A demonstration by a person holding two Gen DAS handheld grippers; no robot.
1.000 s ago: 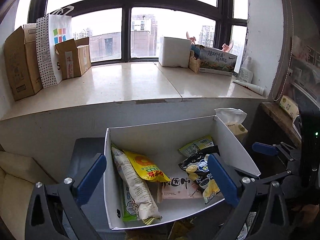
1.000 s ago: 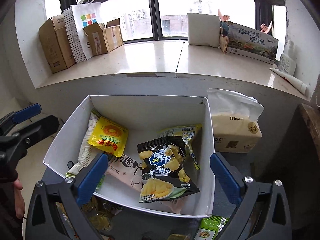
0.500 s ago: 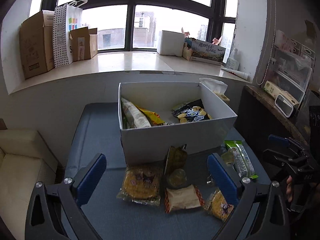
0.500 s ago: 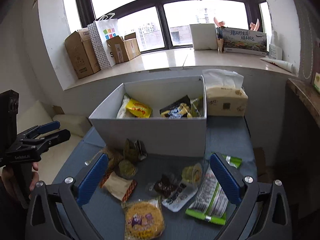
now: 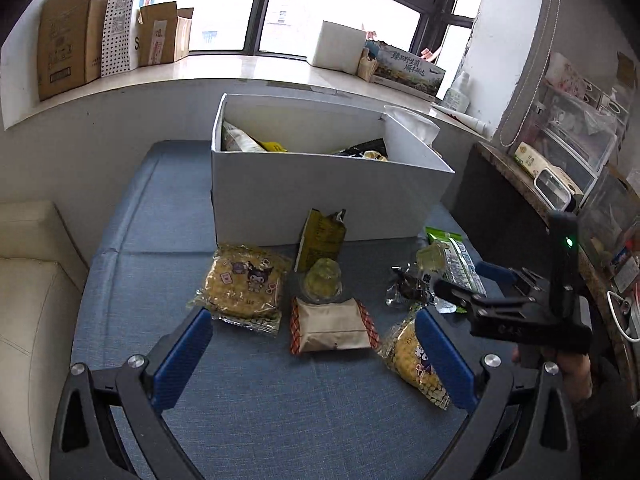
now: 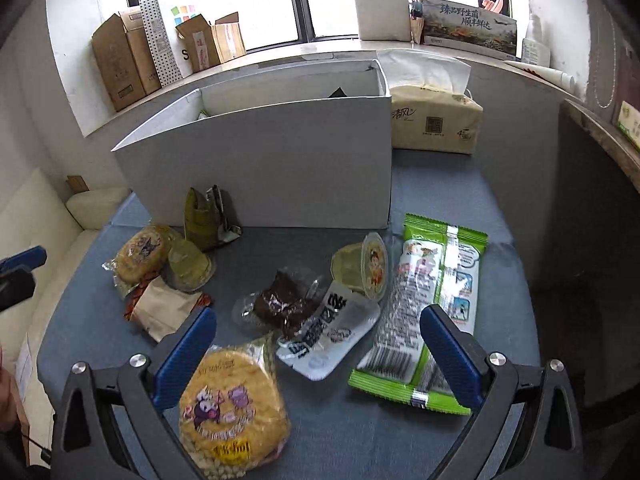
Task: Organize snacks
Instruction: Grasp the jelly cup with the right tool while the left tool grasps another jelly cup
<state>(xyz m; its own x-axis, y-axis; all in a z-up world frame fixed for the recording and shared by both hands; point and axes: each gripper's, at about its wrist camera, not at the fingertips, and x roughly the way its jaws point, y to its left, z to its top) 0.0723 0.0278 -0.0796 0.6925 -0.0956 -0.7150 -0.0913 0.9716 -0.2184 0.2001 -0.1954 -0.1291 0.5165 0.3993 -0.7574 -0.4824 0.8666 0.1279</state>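
Snacks outside white box (image 6: 280, 160): two round cakes (image 6: 230, 404), two jelly cups (image 6: 362, 266).

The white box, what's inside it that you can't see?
- Left wrist view: the white box front wall hides most snacks; only packet tops peek out.
- Right wrist view: the same wall hides nearly everything.
- Print on the green packet is too small to read.

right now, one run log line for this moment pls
left gripper: open, empty | right gripper: open, empty | white box: partly filled | loose snacks on blue surface
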